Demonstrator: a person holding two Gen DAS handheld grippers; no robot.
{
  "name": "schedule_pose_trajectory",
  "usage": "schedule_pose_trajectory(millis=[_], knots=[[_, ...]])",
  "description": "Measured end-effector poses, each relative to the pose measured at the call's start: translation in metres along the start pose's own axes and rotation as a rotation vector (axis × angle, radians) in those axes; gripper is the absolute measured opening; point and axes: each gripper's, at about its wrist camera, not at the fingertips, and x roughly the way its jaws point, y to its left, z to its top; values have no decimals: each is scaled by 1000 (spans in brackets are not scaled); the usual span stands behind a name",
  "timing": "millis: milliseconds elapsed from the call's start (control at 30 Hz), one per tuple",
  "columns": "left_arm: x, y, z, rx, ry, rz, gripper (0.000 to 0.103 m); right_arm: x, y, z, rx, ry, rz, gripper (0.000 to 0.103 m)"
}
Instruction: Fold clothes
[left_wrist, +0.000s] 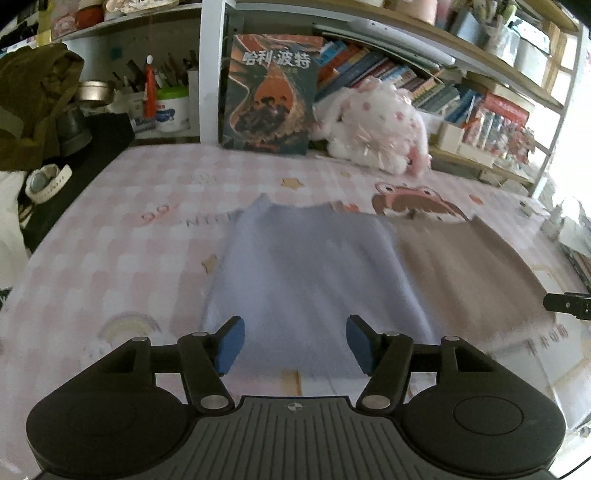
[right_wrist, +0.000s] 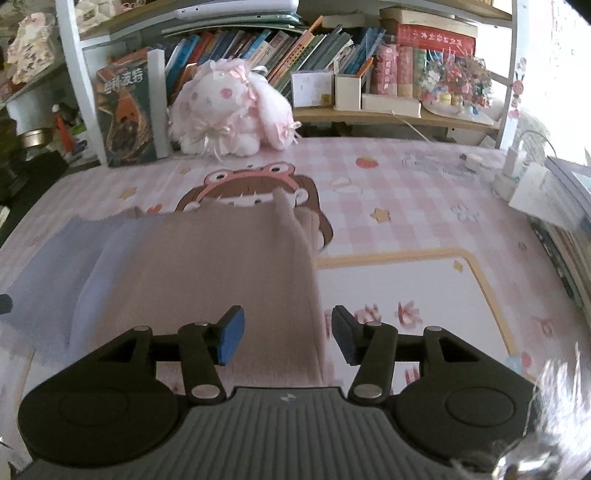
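Garment (left_wrist: 369, 273) lies flat in the middle of both frames, one half pale blue and the other brown; whether it is one two-tone piece or two cloths side by side cannot be told through the blur. In the left wrist view the blue half fills the centre and the brown runs off to the right; in the right wrist view the brown fills the centre, with its right edge standing up in a ridge near the top.

Left gripper (left_wrist: 295, 343) hangs over the near edge of the blue half, jaws apart, nothing between the blue pads. Right gripper (right_wrist: 288, 334) sits over the near right corner of the brown half, jaws likewise apart and empty; the cloth edge lies below the gap, not pinched.

By my reading a fold has been laid and let go, and the hands are free for the next one. That calls for fresh pinches on an edge or corners, low enough to catch every layer, and the raised ridge may want flattening.

Underneath is a pink checked sheet (right_wrist: 406, 206) with cartoon prints. At the top of the frames stand bookshelves (right_wrist: 314, 40), a large book (left_wrist: 269, 96) and a white plush toy (right_wrist: 229, 107). A watch (left_wrist: 46, 182) lies at the left edge of the left view.
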Motion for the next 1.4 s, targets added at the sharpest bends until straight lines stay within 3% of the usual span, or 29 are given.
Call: schedule_pose_trajectory(millis=[267, 533, 867, 1400], knots=[[-24, -19, -25, -30, -12, 41, 74, -30, 0, -32, -26, 9, 4, 58], [-33, -36, -41, -32, 12, 47, 76, -49, 5, -54, -43, 17, 10, 69], [-38, -49, -50, -3, 22, 57, 87, -58, 8, -68, -57, 25, 6, 83], [-18, -43, -48, -13, 113, 19, 93, -47, 23, -71, -44, 68, -28, 89]])
